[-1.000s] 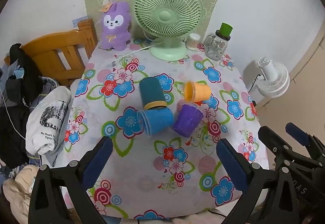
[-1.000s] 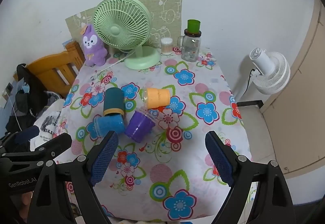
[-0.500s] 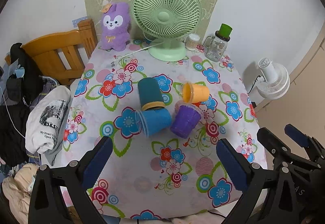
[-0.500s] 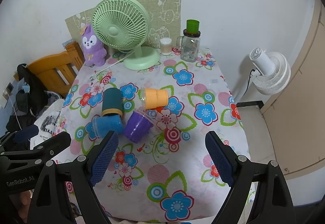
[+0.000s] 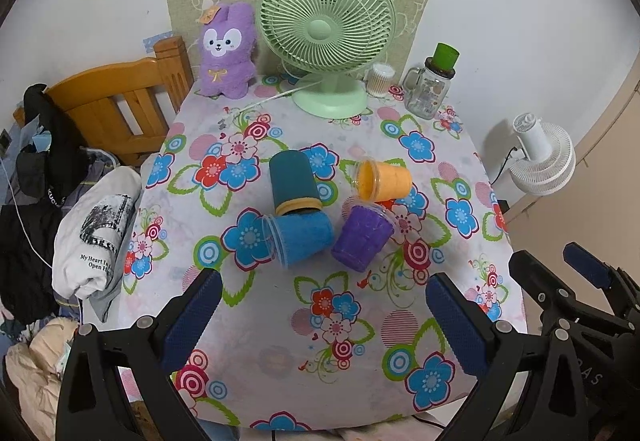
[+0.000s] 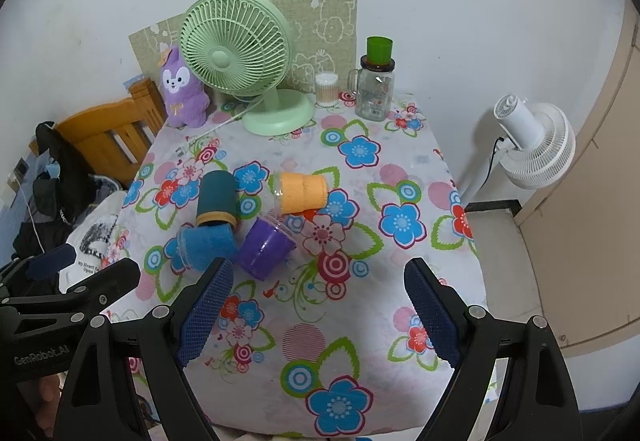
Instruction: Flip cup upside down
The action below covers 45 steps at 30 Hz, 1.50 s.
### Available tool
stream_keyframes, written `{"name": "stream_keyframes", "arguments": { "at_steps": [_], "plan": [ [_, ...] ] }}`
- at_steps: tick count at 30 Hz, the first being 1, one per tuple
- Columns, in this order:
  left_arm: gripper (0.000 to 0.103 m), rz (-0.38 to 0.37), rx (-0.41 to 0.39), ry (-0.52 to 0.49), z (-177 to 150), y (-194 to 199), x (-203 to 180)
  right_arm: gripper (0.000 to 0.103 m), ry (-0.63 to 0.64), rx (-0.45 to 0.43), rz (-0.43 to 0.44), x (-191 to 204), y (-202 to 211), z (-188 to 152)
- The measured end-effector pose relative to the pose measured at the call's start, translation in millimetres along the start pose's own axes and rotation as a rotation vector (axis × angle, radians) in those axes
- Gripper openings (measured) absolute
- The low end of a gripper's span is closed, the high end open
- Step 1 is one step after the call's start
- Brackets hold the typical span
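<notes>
Altogether four cups [image 5: 300, 237] toppled, two grippers [image 5: 320, 311] agape

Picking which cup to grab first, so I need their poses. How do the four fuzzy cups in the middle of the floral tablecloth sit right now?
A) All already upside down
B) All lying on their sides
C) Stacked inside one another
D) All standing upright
B: the dark teal cup, light blue cup, purple cup and orange cup all lie tipped over, side walls on the floral tablecloth.

Home: plush toy [image 5: 227, 49], floral tablecloth [image 5: 280, 321]
</notes>
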<state>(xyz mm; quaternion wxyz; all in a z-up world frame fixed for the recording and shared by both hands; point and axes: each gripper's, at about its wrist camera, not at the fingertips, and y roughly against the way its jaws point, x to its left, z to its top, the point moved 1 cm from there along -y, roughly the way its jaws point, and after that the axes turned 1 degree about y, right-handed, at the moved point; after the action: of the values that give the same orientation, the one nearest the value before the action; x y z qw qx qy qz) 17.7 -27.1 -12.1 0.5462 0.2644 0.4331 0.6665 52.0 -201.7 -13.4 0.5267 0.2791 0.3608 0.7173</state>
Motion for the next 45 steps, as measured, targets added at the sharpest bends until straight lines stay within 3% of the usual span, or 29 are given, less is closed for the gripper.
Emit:
{"name": "stream_keyframes", "arguments": {
  "at_steps": [18, 35, 45],
  "plan": [
    [0.103, 0.064, 0.05, 0.058, 8, -28, -31, 0.089, 0.081, 0.07, 0.051, -33, -29, 24],
    [0.103, 0.035, 0.132, -0.05, 9, -125, -47, 0.089, 0.009, 0.178, -0.021, -58, -116, 19],
    [0.103, 0.031, 0.181, -0.166, 6, -176, -67, 0.089, -0.024, 0.242, -0.038, -72, -156, 12]
  ]
}}
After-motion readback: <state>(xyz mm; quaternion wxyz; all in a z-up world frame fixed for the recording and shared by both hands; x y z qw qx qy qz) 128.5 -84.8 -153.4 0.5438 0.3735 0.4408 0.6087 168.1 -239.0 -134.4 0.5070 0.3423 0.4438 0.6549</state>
